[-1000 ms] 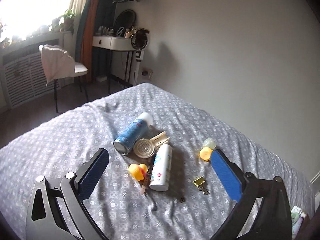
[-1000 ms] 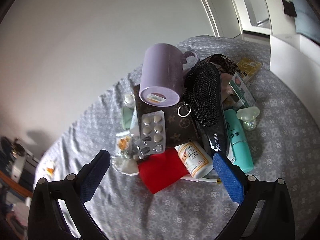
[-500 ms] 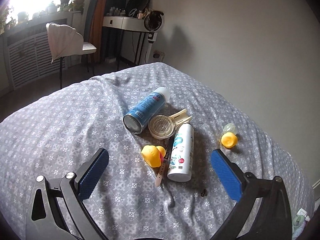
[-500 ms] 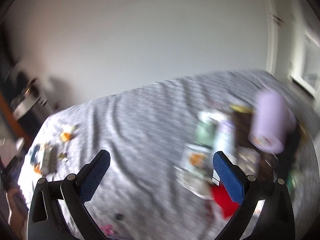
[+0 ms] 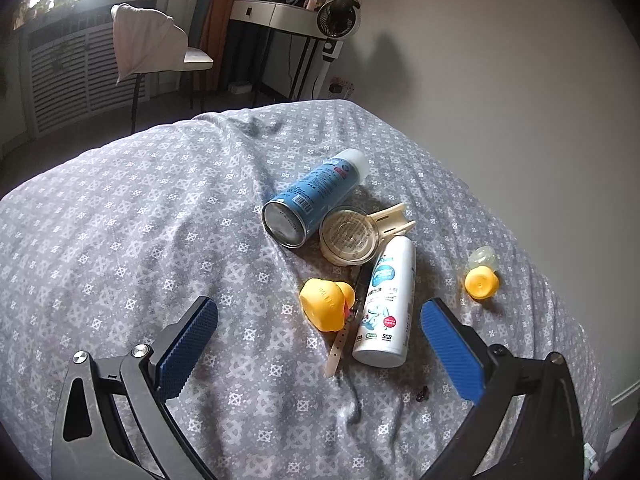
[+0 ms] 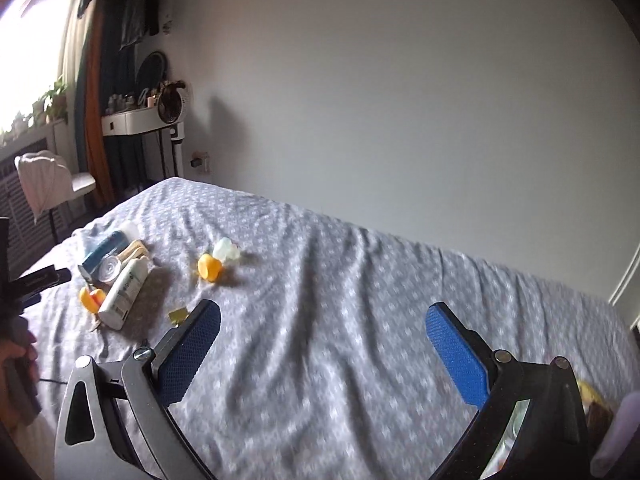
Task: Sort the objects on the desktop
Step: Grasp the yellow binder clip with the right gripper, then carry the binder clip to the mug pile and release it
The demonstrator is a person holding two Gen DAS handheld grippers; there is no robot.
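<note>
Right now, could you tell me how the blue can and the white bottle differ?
The blue can is blue with a white cap and shows its metal base to the camera; the white bottle is white with blue print and looks slimmer. Both lie on their sides on the bedspread, flanking the clear lid.

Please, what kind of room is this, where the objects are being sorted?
Most likely a bedroom at home. The objects lie on what looks like a bed with a grey patterned cover. Beyond it stand a small dressing table with little bottles and a fan, and a chair near a bright window.
</note>
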